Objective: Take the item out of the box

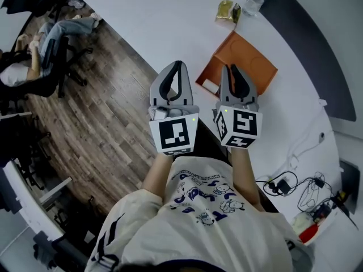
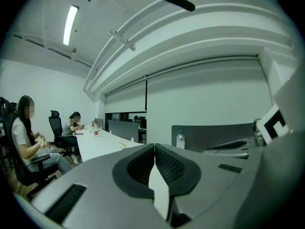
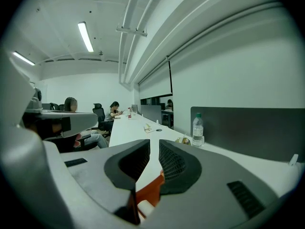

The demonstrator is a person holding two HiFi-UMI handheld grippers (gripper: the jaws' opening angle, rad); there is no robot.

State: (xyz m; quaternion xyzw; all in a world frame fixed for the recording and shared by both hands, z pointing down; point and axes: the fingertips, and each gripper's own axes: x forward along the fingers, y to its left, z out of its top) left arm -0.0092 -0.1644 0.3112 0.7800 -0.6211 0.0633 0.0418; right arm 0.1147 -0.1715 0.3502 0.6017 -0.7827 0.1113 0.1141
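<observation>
Our right tool (image 1: 229,68) is clenched on nothing, its tips just short of the orange box (image 1: 245,58). The left tool (image 1: 177,66) is clenched empty beside it. We judge both are poised to start. The box lies flat on the white desk (image 1: 170,21), and its contents are hidden from us.

Quick count here: two grippers, the left gripper (image 1: 177,64) and right gripper (image 1: 229,68), with one marker cube (image 1: 174,134) on each. One orange box (image 1: 245,54). One water bottle (image 1: 254,0). One long white table (image 1: 170,16). Two seated people (image 2: 24,137) off to the left. Two ceiling light strips (image 3: 86,36) in the right gripper view. Snack packets (image 1: 225,10) by the bottle: one or two, can't tell.
</observation>
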